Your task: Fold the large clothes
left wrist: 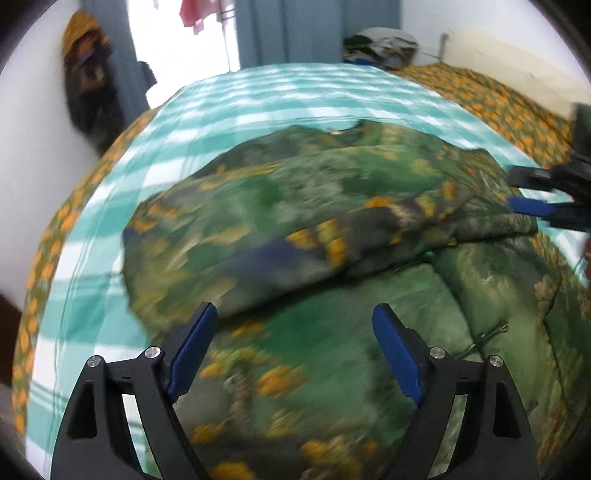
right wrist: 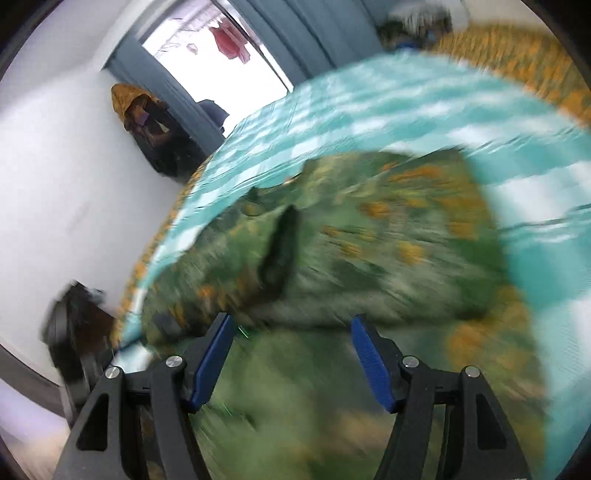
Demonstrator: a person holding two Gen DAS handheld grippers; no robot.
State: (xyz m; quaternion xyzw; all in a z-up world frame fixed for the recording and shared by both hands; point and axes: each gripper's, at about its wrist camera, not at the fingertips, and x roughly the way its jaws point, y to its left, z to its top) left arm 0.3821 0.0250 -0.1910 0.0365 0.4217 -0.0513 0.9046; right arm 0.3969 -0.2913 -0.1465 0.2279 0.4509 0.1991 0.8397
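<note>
A large green garment with orange and yellow flower print (left wrist: 295, 221) lies on a teal and white checked sheet (left wrist: 258, 96) on the bed, with one part folded over the rest. My left gripper (left wrist: 295, 325) is open and empty just above the garment's near part. My right gripper (right wrist: 291, 332) is open and empty over the same garment (right wrist: 369, 240); its view is blurred by motion. The right gripper also shows in the left wrist view (left wrist: 532, 192) at the garment's right edge, open.
An orange-flowered bedspread (left wrist: 498, 99) lies under the checked sheet. A pile of clothes (left wrist: 380, 44) sits at the far end of the bed. Dark bags and clothes (left wrist: 88, 81) hang on the white wall at left. Grey curtains (left wrist: 288, 29) frame a bright window.
</note>
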